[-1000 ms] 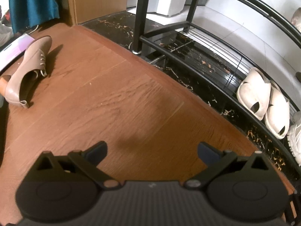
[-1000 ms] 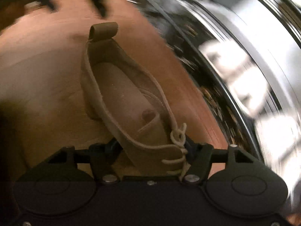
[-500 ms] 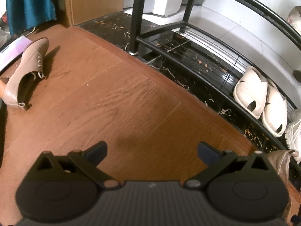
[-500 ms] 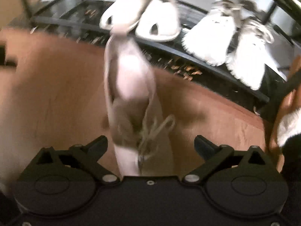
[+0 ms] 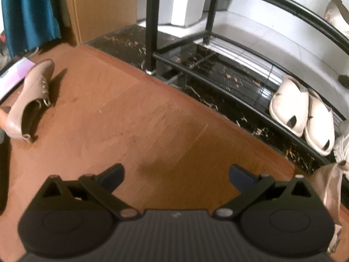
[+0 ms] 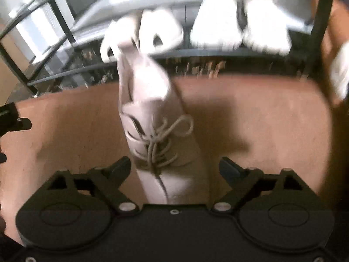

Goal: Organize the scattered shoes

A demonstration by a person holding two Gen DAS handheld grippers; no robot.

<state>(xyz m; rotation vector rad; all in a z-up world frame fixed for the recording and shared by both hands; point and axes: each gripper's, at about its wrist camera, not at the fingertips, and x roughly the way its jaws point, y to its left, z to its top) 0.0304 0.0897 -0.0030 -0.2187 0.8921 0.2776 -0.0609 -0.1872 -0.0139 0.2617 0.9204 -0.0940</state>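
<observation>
Right tongs [image 6: 174,163] are standing spread around a laced beige shoe [image 6: 152,118] lying on the wooden floor [image 6: 261,120] before the rack [image 6: 218,53]; left tongs [image 5: 175,174] are hovering spread, holding nothing.

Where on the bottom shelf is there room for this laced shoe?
Free: the bottom shelf between the rack post and the slippers. Crowded: slippers and sneakers fill the right end side by side. The laced shoe lies between the open right claw tips.
</observation>
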